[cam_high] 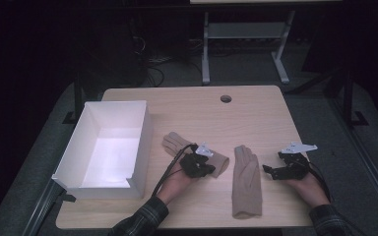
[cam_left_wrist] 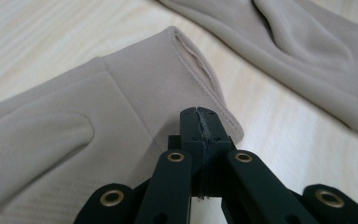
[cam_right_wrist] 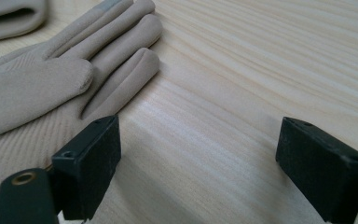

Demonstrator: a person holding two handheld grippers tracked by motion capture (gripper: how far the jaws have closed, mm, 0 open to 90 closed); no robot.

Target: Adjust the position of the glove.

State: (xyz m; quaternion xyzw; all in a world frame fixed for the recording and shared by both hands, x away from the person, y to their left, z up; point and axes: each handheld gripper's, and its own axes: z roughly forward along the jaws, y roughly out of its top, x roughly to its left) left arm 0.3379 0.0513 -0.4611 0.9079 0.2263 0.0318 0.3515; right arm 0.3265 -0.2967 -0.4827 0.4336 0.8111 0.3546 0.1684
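Observation:
Two beige gloves lie on the wooden table. The left glove (cam_high: pixel 174 142) points its fingers toward the far left, and my left gripper (cam_high: pixel 207 169) sits over its cuff. In the left gripper view the black jaws (cam_left_wrist: pixel 200 122) are pressed together at the corner of the cuff (cam_left_wrist: pixel 135 79), pinching the fabric. The right glove (cam_high: pixel 246 174) lies lengthwise with its fingers away from me. My right gripper (cam_high: pixel 269 171) rests just right of it, open. In the right gripper view its jaws (cam_right_wrist: pixel 198 163) stand wide over bare wood, with the glove's fingers (cam_right_wrist: pixel 121 51) to their left.
An open white box (cam_high: pixel 142 142) stands at the table's left, close to the left glove. A round cable hole (cam_high: pixel 226 98) sits near the far edge. Bare wood (cam_high: pixel 256 123) stretches beyond the gloves. The table's right edge is close to my right hand.

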